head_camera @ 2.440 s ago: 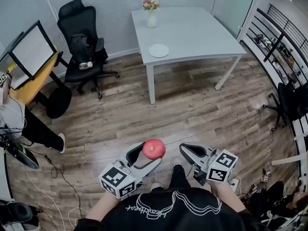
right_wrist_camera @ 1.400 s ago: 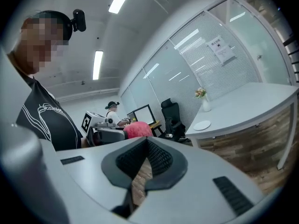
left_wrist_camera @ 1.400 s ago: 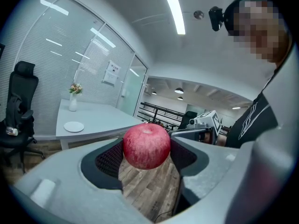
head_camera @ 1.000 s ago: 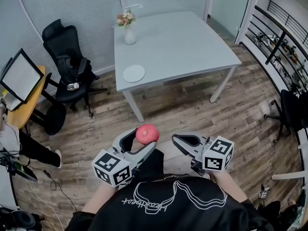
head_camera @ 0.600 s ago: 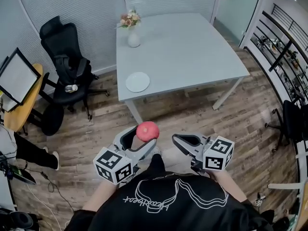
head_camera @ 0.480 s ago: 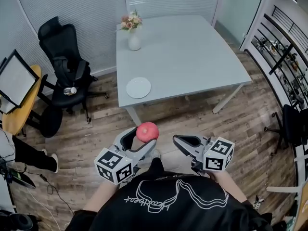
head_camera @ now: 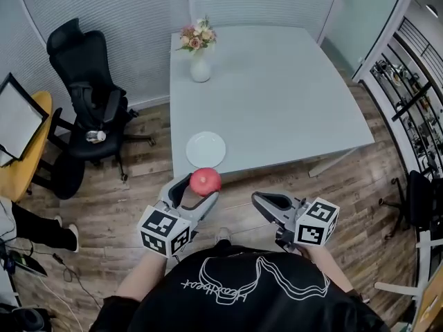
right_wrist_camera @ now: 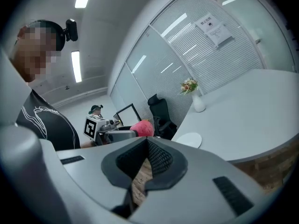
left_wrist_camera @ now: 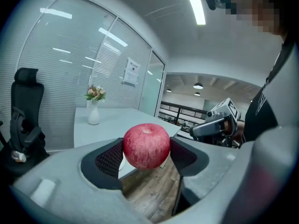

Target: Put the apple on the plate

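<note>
Fingers of the left gripper [head_camera: 199, 191] clamped the apple [head_camera: 205, 180], which covered part of the table [head_camera: 277, 95] edge near the plate [head_camera: 205, 149]; the right gripper [head_camera: 266, 203] had its fingers together, empty.

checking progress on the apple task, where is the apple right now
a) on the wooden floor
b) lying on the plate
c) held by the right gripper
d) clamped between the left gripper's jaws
d: in the left gripper view the apple sits squeezed between the left gripper jaws, while the plate on the table is bare and the right gripper is shut on nothing.
</note>
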Demonstrator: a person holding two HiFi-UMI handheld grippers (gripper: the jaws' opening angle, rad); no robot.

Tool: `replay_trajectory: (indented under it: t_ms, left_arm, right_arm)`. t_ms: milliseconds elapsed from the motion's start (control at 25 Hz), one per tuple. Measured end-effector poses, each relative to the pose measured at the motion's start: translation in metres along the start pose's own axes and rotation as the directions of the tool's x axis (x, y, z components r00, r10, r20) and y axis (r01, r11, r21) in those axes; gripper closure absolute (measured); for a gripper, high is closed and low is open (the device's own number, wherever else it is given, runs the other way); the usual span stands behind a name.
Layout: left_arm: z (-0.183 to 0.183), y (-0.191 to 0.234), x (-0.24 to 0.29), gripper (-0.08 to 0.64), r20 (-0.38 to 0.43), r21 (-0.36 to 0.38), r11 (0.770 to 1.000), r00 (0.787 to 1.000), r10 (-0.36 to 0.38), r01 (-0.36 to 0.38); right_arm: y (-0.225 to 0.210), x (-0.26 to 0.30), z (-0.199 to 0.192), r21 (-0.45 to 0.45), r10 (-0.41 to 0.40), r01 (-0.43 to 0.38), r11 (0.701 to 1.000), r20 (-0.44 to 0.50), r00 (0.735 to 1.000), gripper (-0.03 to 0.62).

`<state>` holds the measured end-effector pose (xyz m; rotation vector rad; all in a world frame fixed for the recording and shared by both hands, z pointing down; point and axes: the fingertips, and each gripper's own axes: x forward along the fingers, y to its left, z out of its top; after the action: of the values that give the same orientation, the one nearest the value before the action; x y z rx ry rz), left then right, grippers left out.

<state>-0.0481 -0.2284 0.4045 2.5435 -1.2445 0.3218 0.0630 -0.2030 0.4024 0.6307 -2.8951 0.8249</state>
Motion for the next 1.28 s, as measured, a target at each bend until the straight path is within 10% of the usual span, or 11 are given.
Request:
replay_trajectory:
  t_ms: [1280]
  left_arm:
    - [-0.079,0.156,0.151,0.238,-0.114,0.045,0.998,0.992,0.047,-0.042]
  right_arm:
    - [-0.124,0.070,-0.007,0.200,-0.134,0.157,0.967,-0.124,0.983,0.583]
